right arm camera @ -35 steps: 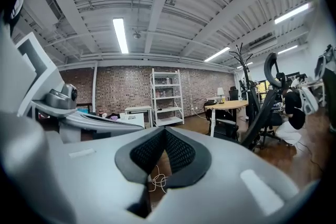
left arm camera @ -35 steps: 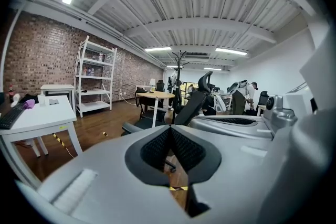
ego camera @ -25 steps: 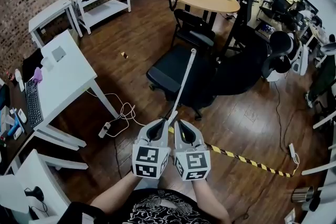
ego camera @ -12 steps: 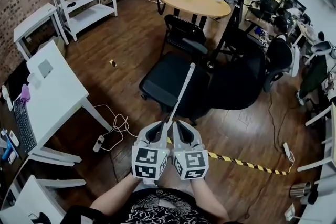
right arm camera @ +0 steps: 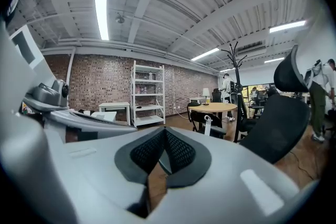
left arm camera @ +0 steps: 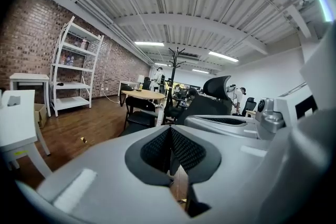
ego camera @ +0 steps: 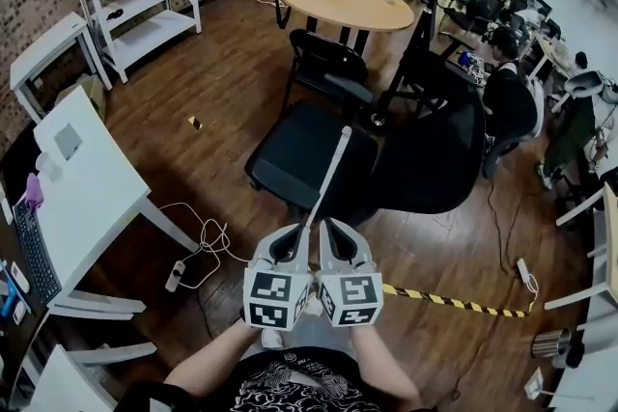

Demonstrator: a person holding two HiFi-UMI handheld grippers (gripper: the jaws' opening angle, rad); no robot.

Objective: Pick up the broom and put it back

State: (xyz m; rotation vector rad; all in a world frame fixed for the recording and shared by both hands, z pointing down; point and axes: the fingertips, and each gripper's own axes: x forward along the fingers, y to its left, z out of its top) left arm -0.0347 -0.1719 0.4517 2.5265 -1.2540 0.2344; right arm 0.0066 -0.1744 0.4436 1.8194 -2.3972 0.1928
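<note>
Starting at the left, a white table (ego camera: 92, 174) stands well apart from the person. A power strip (ego camera: 175, 276) and its loose cable lie on the wooden floor just right of the table's legs, and that clutter is one reason to hold a long load high and centred.

In the near middle, the left gripper (ego camera: 293, 241) sits close to the body. Its jaws are closed, with only a narrow dark strip between the mesh pads (left arm camera: 186, 152), which I take to be the handle pinched there.

The broom (ego camera: 329, 171) runs from between the two gripper tips toward the far side, over the seat of a black chair (ego camera: 294, 150). Its capped end is the farthest point; no view shows the brush end.

Just beside it on the right, the right gripper (ego camera: 335, 238) also has its jaws fully closed, and a grey sliver of handle shows between its pads. The two side-by-side grips likely steady a thin pole that would swing from a single pinch.

By my reading, the pick-up is done and the carry is the step in hand. I cannot tell where the broom's storage place is.

Farther right, yellow-black tape (ego camera: 454, 301) crosses the floor.
</note>
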